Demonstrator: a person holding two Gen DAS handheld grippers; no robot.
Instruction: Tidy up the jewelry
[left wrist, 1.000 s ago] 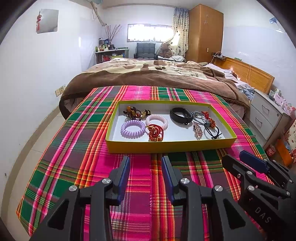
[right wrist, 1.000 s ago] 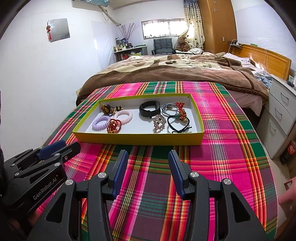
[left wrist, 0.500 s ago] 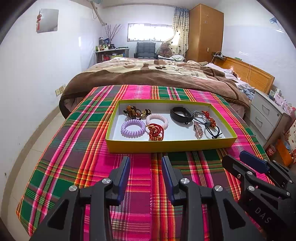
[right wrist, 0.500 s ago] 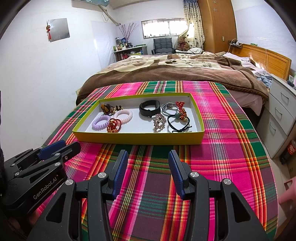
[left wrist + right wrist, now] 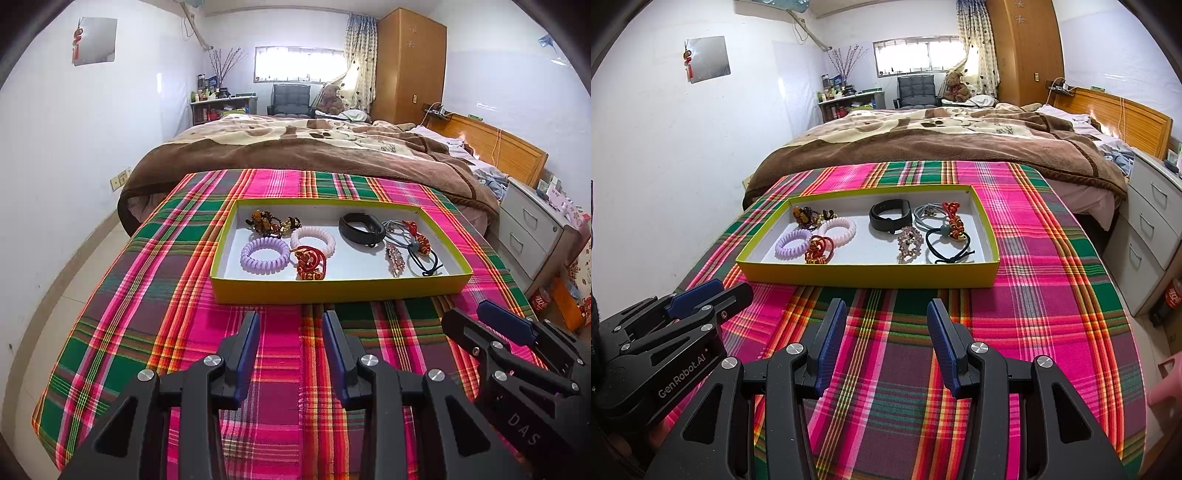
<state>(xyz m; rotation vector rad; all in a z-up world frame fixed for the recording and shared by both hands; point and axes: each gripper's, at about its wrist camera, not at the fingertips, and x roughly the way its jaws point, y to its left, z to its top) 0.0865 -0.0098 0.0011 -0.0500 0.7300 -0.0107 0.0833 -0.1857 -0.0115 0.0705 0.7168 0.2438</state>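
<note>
Left wrist view looks out over a bright plaid cloth [image 5: 155,302] of pink, green and orange, with the left gripper [image 5: 291,332] hovering low at the near edge, its blue-padded fingers [image 5: 248,343] apart and holding nothing. Just beyond the fingertips sits a shallow yellow-green tray [image 5: 340,286] with a white floor, and all the jewelry lies inside it. On the left side — a lilac coil hair tie [image 5: 265,254] touches a pink coil hair tie [image 5: 313,242], a red knotted ornament [image 5: 310,263] overlaps the pink one at the near side, and an amber bead bracelet [image 5: 271,223] lies toward the far left corner. A black band [image 5: 362,229] rests around the middle at the far side, a rhinestone clip [image 5: 395,258] nearer, and a tangle of grey and dark elastic ties with red charms [image 5: 417,242] fills the right end. The right gripper [image 5: 886,325] hangs beside its partner to the right, near the tray's front wall [image 5: 868,275], fingers [image 5: 942,339] likewise spread and empty — in its own view the left tool shows at the lower left. Behind the cloth a brown blanket [image 5: 314,147] covers the bed.
</note>
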